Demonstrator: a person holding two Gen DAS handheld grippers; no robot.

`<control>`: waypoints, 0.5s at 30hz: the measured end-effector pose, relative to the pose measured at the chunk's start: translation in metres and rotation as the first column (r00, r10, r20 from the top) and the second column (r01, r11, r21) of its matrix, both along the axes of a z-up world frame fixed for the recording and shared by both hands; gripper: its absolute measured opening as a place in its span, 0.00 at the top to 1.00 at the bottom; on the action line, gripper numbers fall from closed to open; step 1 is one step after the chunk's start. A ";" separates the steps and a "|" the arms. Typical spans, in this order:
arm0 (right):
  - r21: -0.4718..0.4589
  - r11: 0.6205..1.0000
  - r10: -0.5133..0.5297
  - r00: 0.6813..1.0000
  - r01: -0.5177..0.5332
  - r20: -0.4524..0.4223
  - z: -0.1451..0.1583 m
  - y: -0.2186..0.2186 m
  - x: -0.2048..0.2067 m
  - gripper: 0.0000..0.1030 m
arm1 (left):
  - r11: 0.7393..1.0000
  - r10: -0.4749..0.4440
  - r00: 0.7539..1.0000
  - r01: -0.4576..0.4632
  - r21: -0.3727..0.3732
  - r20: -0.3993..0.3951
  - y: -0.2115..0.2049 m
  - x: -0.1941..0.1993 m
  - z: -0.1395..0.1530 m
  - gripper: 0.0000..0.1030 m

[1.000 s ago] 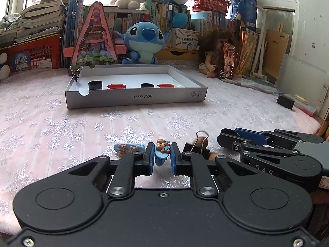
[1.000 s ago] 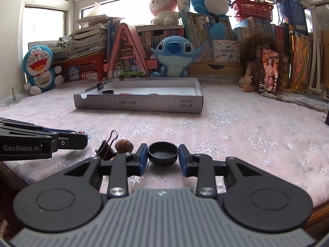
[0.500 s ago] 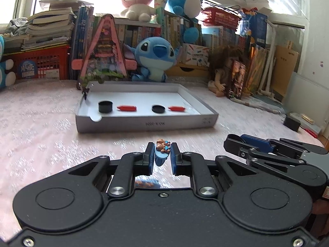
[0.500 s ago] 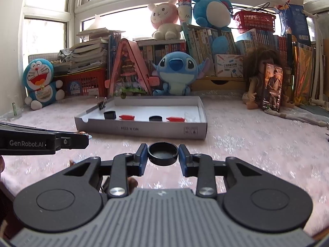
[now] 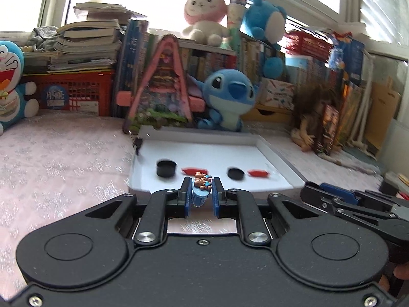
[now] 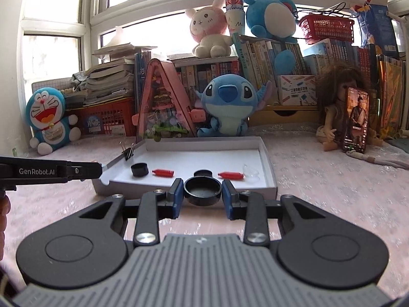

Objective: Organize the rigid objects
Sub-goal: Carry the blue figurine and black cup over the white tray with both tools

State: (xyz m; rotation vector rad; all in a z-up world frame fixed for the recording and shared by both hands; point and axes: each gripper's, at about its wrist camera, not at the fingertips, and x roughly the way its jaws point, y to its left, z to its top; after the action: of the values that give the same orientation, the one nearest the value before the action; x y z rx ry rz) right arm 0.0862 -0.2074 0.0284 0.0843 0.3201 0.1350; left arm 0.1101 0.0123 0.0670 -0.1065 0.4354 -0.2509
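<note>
Left wrist view: the left gripper (image 5: 201, 196) is clamped on a small blue clip topped with tiny bears (image 5: 202, 186), held in the air just short of the white tray (image 5: 278, 158). Inside the tray lie 2 black caps (image 5: 166, 168) and 2 red pieces (image 5: 258, 173), so sorting looks partly done. The tray's near wall is hidden behind the gripper, and the picture is blurred, so the clip's lower half is hard to read.

Right wrist view: the right gripper (image 6: 203, 193) grips a black cap (image 6: 202, 189) between its pads, also just short of the tray. Both held items remain to be placed. A clear object (image 6: 251, 173) by the right-hand red piece is hard to identify.
</note>
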 end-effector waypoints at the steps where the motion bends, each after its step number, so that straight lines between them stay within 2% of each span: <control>1: 0.004 1.000 0.001 1.000 -0.001 -0.005 0.001 0.000 0.005 0.64 | 1.000 0.004 1.000 -0.004 0.002 0.004 0.002 0.006 0.001 0.86; 9: 0.024 1.000 -0.007 0.999 0.008 -0.033 0.011 0.002 0.048 0.64 | 0.997 0.077 0.997 -0.077 -0.002 -0.012 0.017 0.054 0.001 0.86; 15: 0.057 0.998 0.010 0.997 -0.006 -0.076 0.014 0.000 0.081 0.64 | 0.994 0.108 0.992 -0.108 -0.004 -0.067 0.022 0.083 -0.011 0.86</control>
State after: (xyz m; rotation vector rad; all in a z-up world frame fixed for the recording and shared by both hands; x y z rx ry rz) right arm 0.1673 -0.2077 0.0420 0.1444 0.3933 0.1490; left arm 0.1927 0.0344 0.0564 -0.1455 0.4932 -0.1428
